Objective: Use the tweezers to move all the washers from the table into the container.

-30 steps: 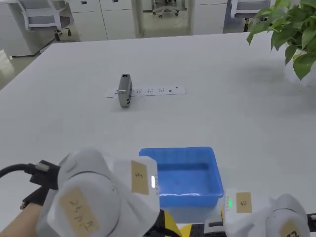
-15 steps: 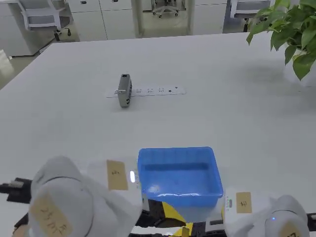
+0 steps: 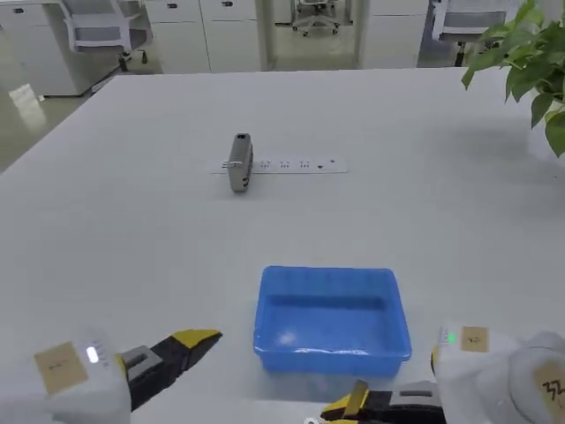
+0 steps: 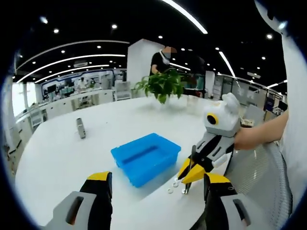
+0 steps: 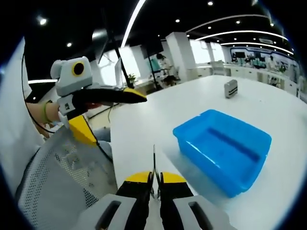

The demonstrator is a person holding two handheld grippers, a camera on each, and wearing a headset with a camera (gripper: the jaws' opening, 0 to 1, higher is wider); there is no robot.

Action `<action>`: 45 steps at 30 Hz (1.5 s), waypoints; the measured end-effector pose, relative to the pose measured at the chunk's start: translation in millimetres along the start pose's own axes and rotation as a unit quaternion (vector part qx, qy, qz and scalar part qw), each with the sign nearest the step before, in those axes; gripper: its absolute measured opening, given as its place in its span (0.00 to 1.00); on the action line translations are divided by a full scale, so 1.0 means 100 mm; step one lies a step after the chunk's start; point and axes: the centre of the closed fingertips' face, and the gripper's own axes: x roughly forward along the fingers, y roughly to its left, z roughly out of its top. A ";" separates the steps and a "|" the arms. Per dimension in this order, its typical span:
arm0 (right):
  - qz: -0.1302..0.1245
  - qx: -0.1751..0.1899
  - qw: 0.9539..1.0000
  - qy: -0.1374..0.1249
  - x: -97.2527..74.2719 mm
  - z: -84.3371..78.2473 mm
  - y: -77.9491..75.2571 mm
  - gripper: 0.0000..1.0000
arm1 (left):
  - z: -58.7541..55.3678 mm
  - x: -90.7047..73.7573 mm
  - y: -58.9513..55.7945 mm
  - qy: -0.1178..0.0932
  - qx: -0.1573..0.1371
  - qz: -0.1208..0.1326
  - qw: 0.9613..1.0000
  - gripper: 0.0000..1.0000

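The left gripper (image 4: 158,177) has its two yellow-tipped jaws spread wide in its own view, with nothing between them; in the head view it lies low at the near left of the table (image 3: 132,230), roughly level, its tip pointing right toward the blue container (image 3: 331,316); the right gripper view catches it from the side, raised above a mesh chair back (image 5: 62,172). The right gripper (image 5: 155,178) comes in from the near right and points left along the table's near edge, just in front of the container; its jaws are pressed together on the tweezers (image 5: 154,160), whose thin dark prongs stick out past the yellow tips; in the left gripper view it angles down toward the tabletop, with a bare forearm (image 4: 259,134) behind it. Two small pale washers (image 4: 170,190) lie on the table right beside the tweezer tips, just in front of the container's near wall. A tan sticker (image 3: 57,367) on the left gripper and a second tan sticker (image 3: 474,338) on the right gripper carry handwritten marks too small to read; a dark scrawl on the right gripper's white body is cut by the frame edge and cannot be read either. Farther back a white power strip (image 3: 296,165) lies flat, with a grey adapter (image 3: 240,162) at its left end; a leafy plant (image 3: 530,53) stands at the far right.
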 end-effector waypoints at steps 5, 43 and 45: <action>0.004 0.030 0.999 -0.014 -0.03 0.02 -0.01 0.03 | -0.04 -0.06 0.16 -0.017 -0.031 0.042 0.998 0.86; -0.065 0.156 0.973 -0.156 -0.58 0.28 -0.51 0.03 | 0.12 -0.31 0.41 -0.122 -0.069 0.100 0.985 0.97; -0.066 0.160 0.972 -0.158 -0.57 0.28 -0.52 0.03 | 0.12 -0.31 0.42 -0.121 -0.069 0.102 0.985 0.97</action>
